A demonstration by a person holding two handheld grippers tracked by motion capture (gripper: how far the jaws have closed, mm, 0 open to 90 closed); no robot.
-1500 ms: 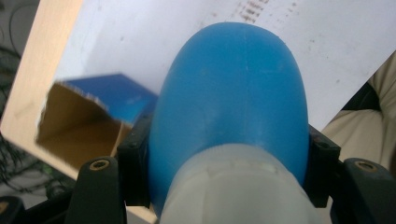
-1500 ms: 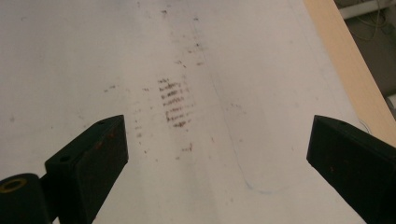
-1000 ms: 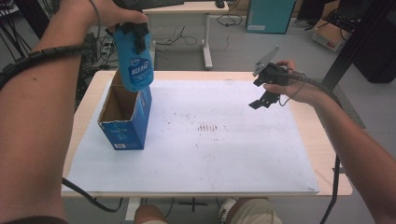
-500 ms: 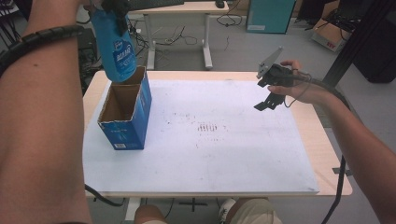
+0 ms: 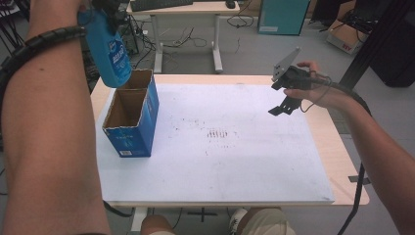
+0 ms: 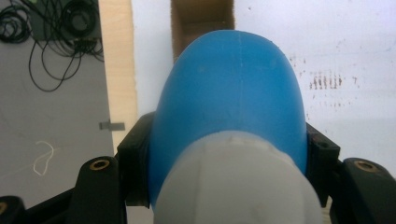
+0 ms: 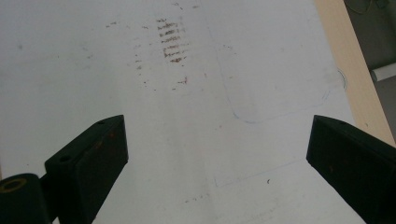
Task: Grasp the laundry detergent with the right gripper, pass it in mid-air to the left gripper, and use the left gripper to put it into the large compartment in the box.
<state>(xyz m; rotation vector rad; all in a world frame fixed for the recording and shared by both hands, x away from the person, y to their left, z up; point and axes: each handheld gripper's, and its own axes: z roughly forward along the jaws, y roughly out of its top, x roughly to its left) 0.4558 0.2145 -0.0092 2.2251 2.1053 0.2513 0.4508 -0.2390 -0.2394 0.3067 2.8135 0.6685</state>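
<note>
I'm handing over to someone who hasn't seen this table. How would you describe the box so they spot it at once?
Start from the white sheet covering the wooden table and look to its left edge. There stands the cardboard box, upright, top flaps open, brown inside. It is the only thing resting on the sheet, blue outside like the blue bottle that the left gripper holds in the air above it.

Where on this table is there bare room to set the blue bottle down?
The white sheet lies bare from the cardboard box across to the right claw, smudges aside, and along its near edge. Only the far left corner is crowded, by the box, above which the left claw holds the blue bottle.
</note>
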